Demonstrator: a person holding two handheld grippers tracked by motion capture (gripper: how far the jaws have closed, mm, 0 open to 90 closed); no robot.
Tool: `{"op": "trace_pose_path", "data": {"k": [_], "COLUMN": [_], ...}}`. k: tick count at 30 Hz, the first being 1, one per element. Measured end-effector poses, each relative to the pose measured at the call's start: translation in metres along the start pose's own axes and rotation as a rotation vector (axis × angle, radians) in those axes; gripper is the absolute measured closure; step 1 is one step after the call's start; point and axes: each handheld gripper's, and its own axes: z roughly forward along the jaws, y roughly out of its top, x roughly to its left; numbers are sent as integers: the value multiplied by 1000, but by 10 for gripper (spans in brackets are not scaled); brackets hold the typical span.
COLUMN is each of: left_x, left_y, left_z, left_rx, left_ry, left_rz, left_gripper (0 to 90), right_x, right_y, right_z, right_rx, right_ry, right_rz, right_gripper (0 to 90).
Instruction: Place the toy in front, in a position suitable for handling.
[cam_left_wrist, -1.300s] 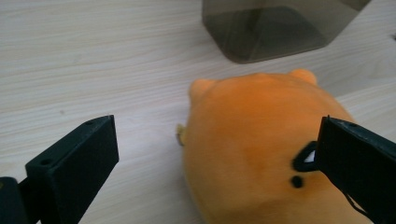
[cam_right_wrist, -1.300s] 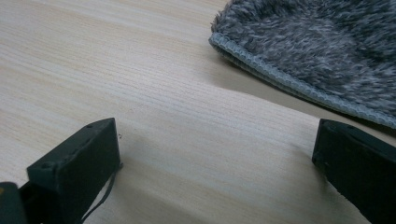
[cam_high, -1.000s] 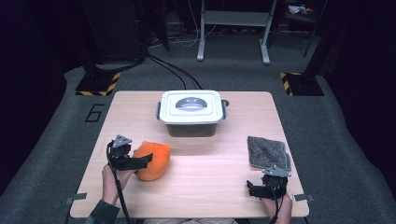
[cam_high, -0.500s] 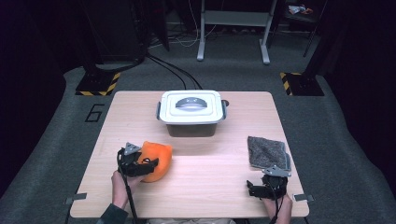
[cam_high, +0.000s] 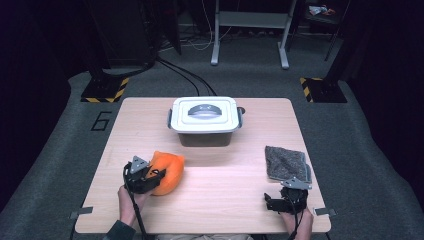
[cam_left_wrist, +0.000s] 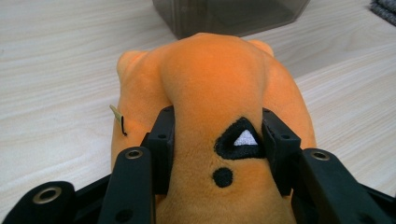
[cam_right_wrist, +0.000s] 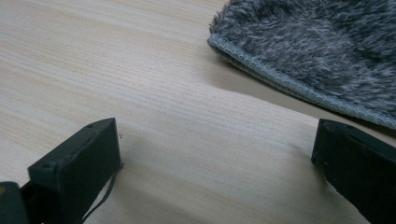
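An orange plush toy (cam_high: 169, 169) lies on the wooden table (cam_high: 225, 165), left of centre near the front. My left gripper (cam_high: 150, 176) is shut on the toy from the near side. In the left gripper view both black jaws press into the plush toy (cam_left_wrist: 215, 79) on either side of its black and white markings, with my left gripper (cam_left_wrist: 217, 140) squeezing the fabric. My right gripper (cam_high: 275, 201) rests low at the front right, open and holding nothing. In the right gripper view bare wood lies between the wide-apart jaws of my right gripper (cam_right_wrist: 215, 149).
A grey fluffy cloth (cam_high: 286, 162) lies flat just beyond the right gripper, its hemmed edge (cam_right_wrist: 289, 84) close ahead. A dark box with a white handled lid (cam_high: 204, 114) stands at the table's back centre, just past the toy (cam_left_wrist: 233, 14). Stands and cables are on the floor behind.
My left gripper has shifted slightly right and toward the near edge, closing in on the plush toy. The toy has barely moved. The right gripper has stayed put.
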Motion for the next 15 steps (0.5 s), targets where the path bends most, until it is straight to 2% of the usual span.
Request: {"op": "trace_pose_path", "data": {"k": [3, 15], "left_x": [-1, -6], "left_y": [2, 10], "left_z": [-3, -6], "left_rx": [-15, -31], "left_ry": [-7, -91], "left_rz": [8, 43], "left_gripper": [568, 567], "right_x": [0, 0], "right_y": [0, 0], "right_z": [0, 0], "right_rx": [0, 0], "right_ry": [1, 2], "right_rz": [-1, -1], "right_gripper": [4, 6]}}
